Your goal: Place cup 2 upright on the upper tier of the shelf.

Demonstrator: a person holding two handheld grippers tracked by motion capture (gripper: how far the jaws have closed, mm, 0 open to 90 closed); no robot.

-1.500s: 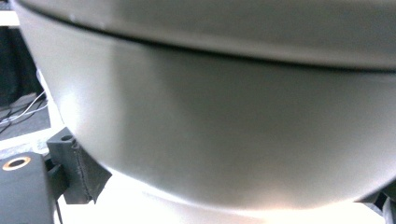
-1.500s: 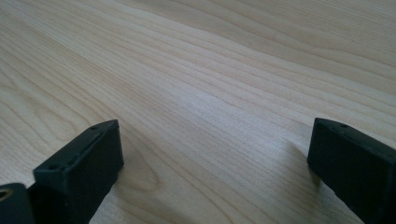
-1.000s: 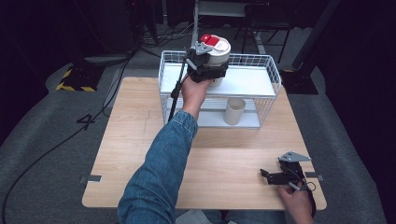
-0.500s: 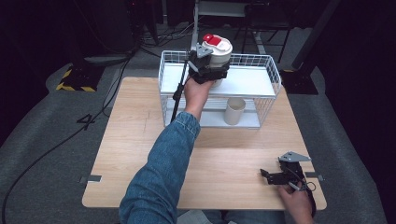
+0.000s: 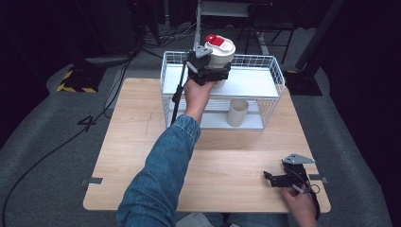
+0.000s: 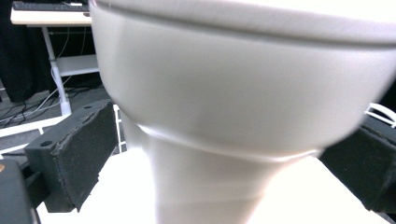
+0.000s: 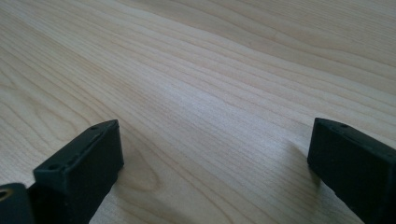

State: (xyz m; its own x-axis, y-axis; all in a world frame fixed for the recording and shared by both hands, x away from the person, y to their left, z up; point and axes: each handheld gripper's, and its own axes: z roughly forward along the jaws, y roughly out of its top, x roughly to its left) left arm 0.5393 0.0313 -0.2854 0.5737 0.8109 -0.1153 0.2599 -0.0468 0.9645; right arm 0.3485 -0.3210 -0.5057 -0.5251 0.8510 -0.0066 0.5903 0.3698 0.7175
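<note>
Left gripper (image 5: 211, 73): jaws clenched on the white cup (image 5: 219, 53) with a red lid, held over the top shelf of the wire rack (image 5: 276, 78); it has crept slightly along the rack since a second ago, so placement looks near. A second cup (image 5: 237, 112) stands on the lower shelf. Right gripper (image 5: 279, 178): jaws released, resting unmoved on the worktop (image 5: 127, 142).

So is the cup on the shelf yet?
Not yet. The left claw is shut on the white cup with the red lid, holding it above the wire rack's top shelf. Setting it down and letting go remains. The right claw rests open on the table.
</note>
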